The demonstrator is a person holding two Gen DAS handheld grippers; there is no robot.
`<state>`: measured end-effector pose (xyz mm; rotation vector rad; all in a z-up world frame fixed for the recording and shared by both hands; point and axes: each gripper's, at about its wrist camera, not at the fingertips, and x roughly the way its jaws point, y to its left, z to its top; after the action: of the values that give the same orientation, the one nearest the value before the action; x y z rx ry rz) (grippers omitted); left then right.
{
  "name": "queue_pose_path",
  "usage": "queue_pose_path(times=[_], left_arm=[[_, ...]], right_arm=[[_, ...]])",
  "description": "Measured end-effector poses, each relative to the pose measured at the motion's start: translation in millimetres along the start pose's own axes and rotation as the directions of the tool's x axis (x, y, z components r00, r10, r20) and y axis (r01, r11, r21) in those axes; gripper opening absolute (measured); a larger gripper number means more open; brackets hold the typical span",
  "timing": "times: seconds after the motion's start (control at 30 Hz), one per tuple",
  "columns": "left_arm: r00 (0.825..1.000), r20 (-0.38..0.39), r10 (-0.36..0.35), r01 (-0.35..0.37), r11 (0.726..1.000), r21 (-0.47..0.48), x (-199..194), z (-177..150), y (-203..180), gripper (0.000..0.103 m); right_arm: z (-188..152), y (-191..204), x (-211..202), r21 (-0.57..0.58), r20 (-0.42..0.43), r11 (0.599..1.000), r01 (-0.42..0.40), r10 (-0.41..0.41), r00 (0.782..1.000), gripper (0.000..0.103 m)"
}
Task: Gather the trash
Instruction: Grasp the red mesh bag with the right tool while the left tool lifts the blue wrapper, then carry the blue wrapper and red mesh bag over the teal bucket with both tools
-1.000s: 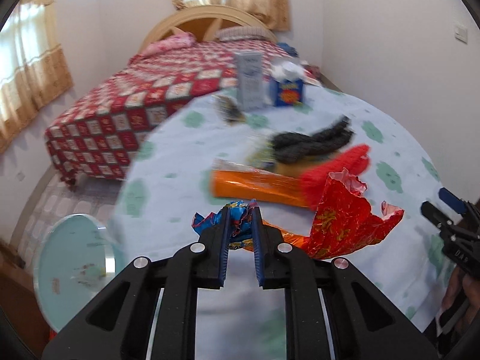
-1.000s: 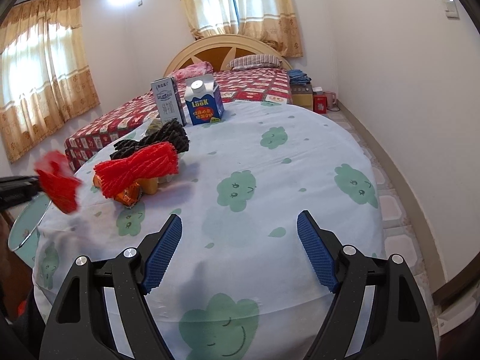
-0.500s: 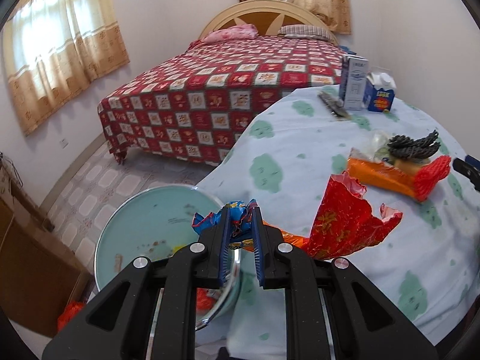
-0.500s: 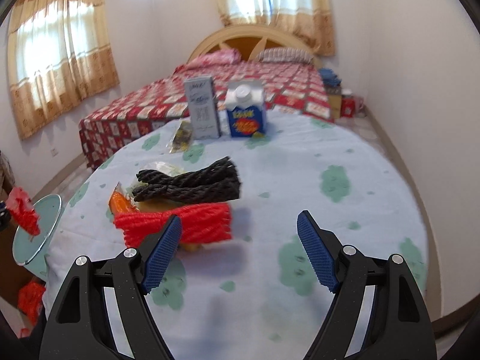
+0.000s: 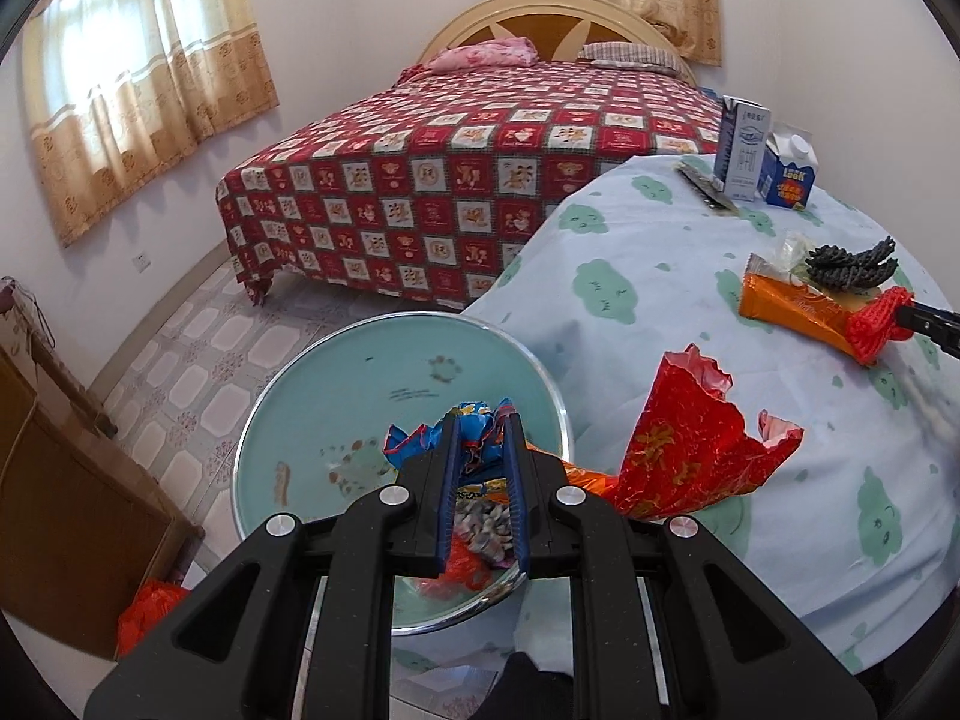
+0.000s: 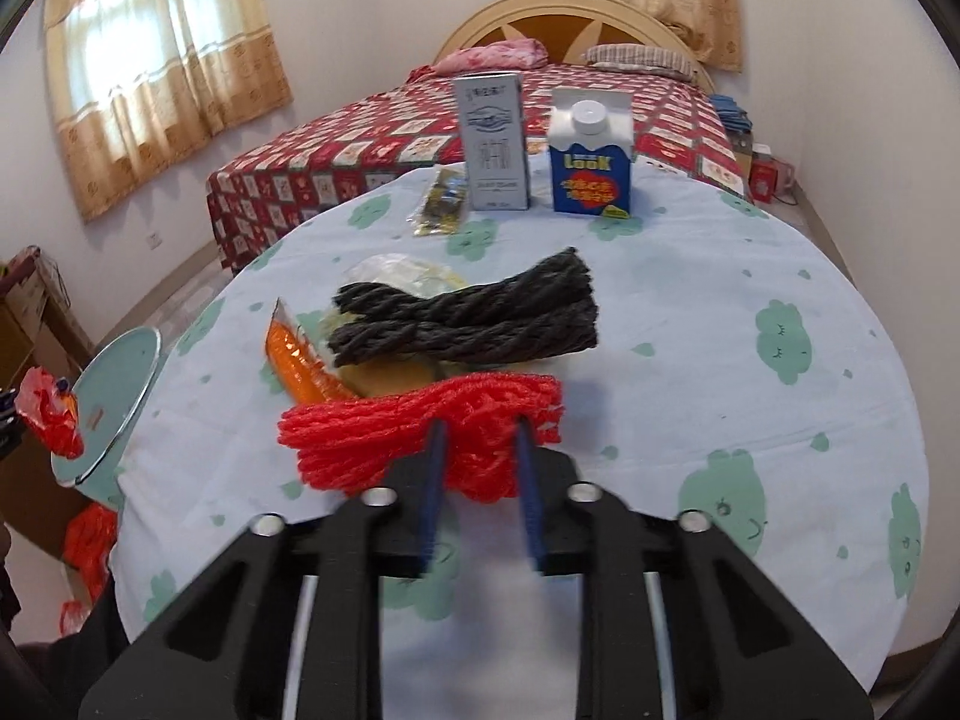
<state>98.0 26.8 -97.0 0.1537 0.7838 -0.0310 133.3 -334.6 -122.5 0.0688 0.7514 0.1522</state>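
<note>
My left gripper [image 5: 480, 426] is shut on a bunch of crumpled wrappers, blue [image 5: 474, 420] between the jaws and a big red one [image 5: 690, 450] hanging to the right. It holds them over a pale green bin [image 5: 336, 396] that stands beside the table and has trash inside. My right gripper [image 6: 480, 429] is closed around a red foam net [image 6: 384, 438] on the table. Behind that net lie a black foam net [image 6: 474, 318] and an orange wrapper [image 6: 294, 360].
The round table [image 6: 750, 276] has a blue cloth with green faces. A grey carton [image 6: 492, 144], a blue milk carton [image 6: 591, 156] and a small packet [image 6: 444, 204] stand at its far side. A bed [image 5: 480, 150] lies beyond. A wooden cabinet [image 5: 54, 480] is at the left.
My left gripper has swung left off the table with the wrappers to above the bin. My right gripper has moved forward and closed on the red foam net.
</note>
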Motion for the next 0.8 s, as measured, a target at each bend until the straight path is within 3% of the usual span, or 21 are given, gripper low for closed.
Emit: queue_pose_path(times=[0.37, 0.8], left_arm=[[0.998, 0.033, 0.046, -0.044, 0.998, -0.052, -15, -4, 35, 0.015], [0.995, 0.045, 0.090, -0.086, 0.992, -0.087, -19, -3, 55, 0.015]], right_arm=[[2, 44, -37, -0.015, 0.130, 0.999, -0.042, 0.044, 0.991, 0.010], [28, 108, -28, -0.113, 0.154, 0.990, -0.090, 0.107, 0.982, 0.010]])
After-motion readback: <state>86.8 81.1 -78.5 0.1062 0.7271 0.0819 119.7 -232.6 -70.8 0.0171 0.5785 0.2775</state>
